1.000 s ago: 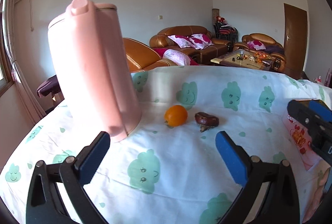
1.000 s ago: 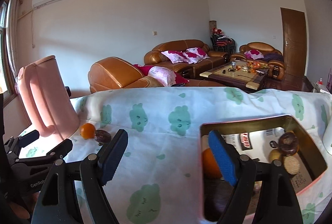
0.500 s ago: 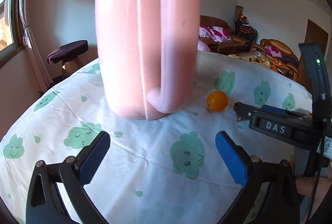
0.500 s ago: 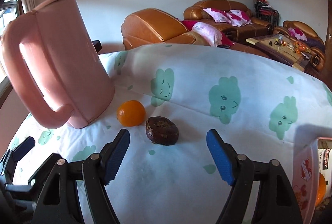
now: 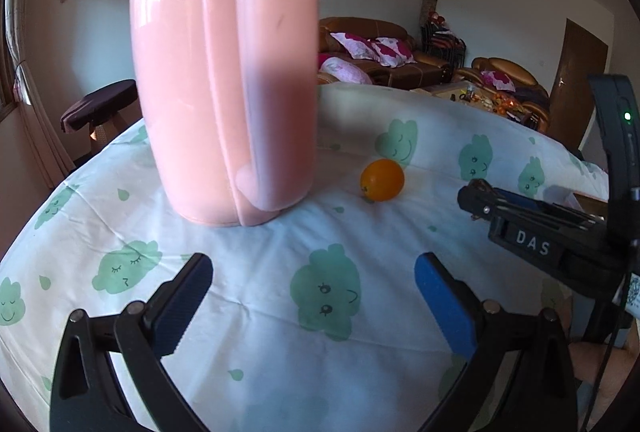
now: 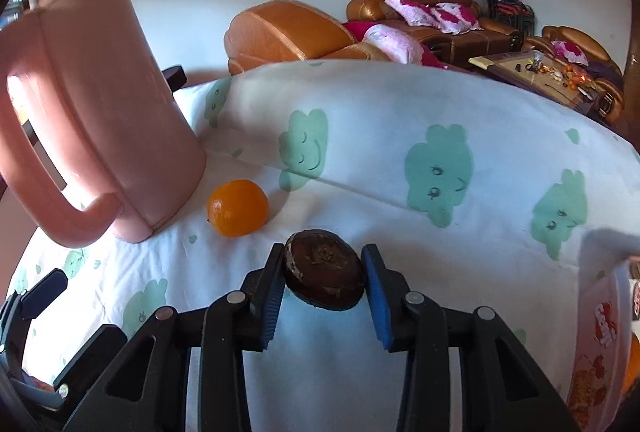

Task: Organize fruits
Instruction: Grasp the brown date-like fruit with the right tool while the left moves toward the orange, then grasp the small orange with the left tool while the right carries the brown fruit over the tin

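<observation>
Right wrist view: a dark brown fruit (image 6: 324, 280) is being clamped by the right gripper (image 6: 323, 286), with the blue pads (image 6: 376, 292) pressed against its two sides, just above the tablecloth (image 6: 400, 192). At about 10 o'clock from the brown fruit an orange (image 6: 237, 207) is lying on the cloth, near it but apart from it. At 9 o'clock from the orange a pink jug (image 6: 96, 136) is standing, its base just beside the orange and its handle turned toward the camera. Whether jug and orange are touching cannot be told. At the 3 o'clock edge of this view the rim of a box (image 6: 600, 332) with red print is being shown, well apart from the brown fruit.

From the left wrist view, the left gripper (image 5: 312, 296) is being held wide open over the cloth, with nothing between its blue pads (image 5: 440, 300). The jug (image 5: 224, 72) is filling the 12 o'clock part of this view, blurred, its handle facing the camera. The orange (image 5: 382, 179) is seen at about 1 o'clock from the open gripper, resting on the cloth just beside the jug's base. At 3 o'clock the black body of the right gripper (image 5: 536, 232) is reaching in, marked with the letters DAS; the brown fruit is hidden from this camera.
</observation>
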Available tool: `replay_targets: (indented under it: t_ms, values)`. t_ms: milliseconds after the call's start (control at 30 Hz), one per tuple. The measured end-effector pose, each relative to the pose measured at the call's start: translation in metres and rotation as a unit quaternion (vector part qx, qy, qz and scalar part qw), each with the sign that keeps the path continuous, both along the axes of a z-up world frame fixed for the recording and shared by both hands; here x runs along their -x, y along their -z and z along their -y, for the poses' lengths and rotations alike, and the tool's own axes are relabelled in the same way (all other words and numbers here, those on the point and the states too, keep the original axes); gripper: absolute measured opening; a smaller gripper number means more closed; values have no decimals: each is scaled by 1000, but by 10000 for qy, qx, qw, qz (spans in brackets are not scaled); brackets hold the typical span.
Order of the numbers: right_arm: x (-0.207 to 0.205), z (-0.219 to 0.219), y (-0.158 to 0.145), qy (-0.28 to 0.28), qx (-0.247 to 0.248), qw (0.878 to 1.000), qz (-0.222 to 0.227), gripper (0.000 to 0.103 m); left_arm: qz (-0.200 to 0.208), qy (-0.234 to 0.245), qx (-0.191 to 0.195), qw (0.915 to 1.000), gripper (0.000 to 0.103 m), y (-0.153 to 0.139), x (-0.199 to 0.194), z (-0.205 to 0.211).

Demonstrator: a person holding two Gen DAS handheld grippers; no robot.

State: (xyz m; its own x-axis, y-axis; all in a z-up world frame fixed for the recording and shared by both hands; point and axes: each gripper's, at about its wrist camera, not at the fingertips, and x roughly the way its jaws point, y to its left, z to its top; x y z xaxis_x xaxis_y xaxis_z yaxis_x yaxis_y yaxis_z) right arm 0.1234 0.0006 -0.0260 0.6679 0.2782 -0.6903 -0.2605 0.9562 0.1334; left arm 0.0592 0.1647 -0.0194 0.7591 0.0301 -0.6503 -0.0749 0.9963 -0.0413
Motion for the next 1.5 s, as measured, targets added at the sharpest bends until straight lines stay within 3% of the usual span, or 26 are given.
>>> replay_targets:
  t_ms: [133,233,300,367,500,667,933,1167,1233,1300,1333,1400,1500]
  values:
    - [44,30,-22,436,129,9960,767,40,288,572,-413,9971,102,-9,10,35]
    - [68,51,-30,697,167,9919,1047,40,172,993,-563,9933,101,-13,-3,67]
    - [75,63,-34,837,188,9894,1168,40,-2,1027,-653,9926,101,-15,-27,83]
    - [81,73,-35,929,109,9882,1210,40,-259,780,-797,9934,96,-10,-59,93]
    - [86,91,-32,1139,-124,9868,1145,40,-865,421,-710,9928,88,7,-115,100]
    - [80,101,-29,1218,-287,9865,1060,40,-837,-110,-1035,9910,88,12,-144,98]
    - [77,93,-23,1060,-240,9895,954,40,-995,-308,-1219,9871,90,24,-164,84]
    - [77,94,-20,1091,-263,9896,895,40,-1116,-500,-1035,9871,92,25,-172,77]
    - [78,94,-19,1093,-266,9897,885,40,-1243,-779,-799,9860,87,25,-172,72]
    - [75,95,-19,1078,-283,9901,852,40,-1325,-994,-661,9840,74,26,-167,73]
    - [75,96,-19,1082,-302,9901,844,40,-1344,-1051,-643,9832,72,26,-163,74]
    - [76,96,-19,1097,-335,9899,831,40,-1351,-1163,-736,9812,71,26,-160,77]
    - [73,98,-17,1111,-355,9900,800,40,-1139,-1477,-1189,9752,75,24,-159,76]
